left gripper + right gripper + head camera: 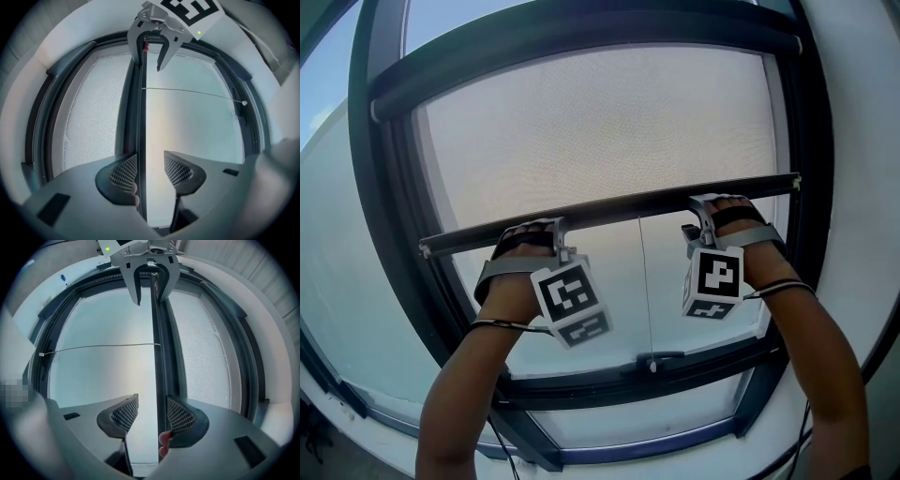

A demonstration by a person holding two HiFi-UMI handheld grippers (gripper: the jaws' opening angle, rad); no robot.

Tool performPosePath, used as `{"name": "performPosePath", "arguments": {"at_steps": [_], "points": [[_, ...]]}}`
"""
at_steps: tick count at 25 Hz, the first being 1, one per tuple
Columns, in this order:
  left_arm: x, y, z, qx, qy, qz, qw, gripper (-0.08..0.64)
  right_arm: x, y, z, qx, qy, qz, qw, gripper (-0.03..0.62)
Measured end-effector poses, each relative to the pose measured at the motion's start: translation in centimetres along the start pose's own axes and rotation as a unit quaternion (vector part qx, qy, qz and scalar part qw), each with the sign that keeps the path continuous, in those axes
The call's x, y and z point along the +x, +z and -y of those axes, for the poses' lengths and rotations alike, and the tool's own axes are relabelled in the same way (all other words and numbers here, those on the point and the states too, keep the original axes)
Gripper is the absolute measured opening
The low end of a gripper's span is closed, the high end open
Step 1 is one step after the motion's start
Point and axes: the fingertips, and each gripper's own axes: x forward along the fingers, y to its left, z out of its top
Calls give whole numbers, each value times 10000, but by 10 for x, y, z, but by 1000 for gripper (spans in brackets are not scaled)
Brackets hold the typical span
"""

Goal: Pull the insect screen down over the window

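Head view: hands [516, 272] [757, 251] palm-down at screen bar [619, 208]

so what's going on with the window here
A person holds a gripper in each hand. The left gripper and right gripper both straddle the bottom bar of the insect screen, jaws apart, one jaw of each resting on it. The screen covers roughly the upper half of the window; the lower pane is bare.
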Motion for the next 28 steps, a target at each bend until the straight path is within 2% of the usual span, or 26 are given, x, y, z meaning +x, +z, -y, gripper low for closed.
{"name": "performPosePath", "arguments": {"at_steps": [9,14,18,22,28], "points": [[-6,0,6,-27,-286,17,9996,179,-8,1,-5,-46,330,26,9994,179],[-7,1,7,-120,-432,104,9989,179,-9,1,-7,-81,369,28,9993,179],[-8,-1,21,-150,-789,109,9967,172,-11,3,-19,-73,529,44,9986,179],[-8,0,52,-124,-1160,116,9931,166,-13,1,-48,-107,826,78,9965,179],[-4,3,77,-78,-1021,158,9946,164,-14,-2,-75,-101,891,97,9959,179]]}}
